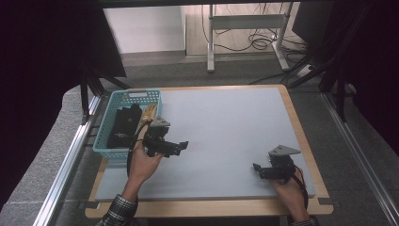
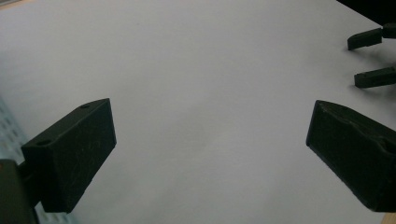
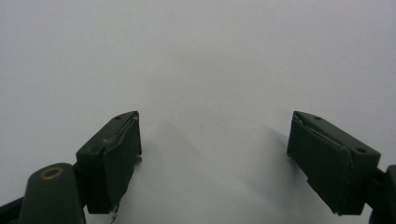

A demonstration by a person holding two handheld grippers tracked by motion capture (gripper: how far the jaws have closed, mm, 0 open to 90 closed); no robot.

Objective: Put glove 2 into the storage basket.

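The worktop (image 1: pixel 226 136) has a matt, smooth pale grey surface, paper-like or laminate, framed by a light wood rim that shows along its edges. At its left edge sits a basket (image 1: pixel 109 117) of glossy teal plastic lattice holding dark, matt cloth (image 1: pixel 123 125). The left tool (image 2: pixel 210 154) and right tool (image 3: pixel 215 158) are matt black plastic, their jaw faces scuffed and finely scratched, each topped by a dull grey plate.

High view overhead, both gripper views low, close, sharing pale table (image 1: pixel 226 132)
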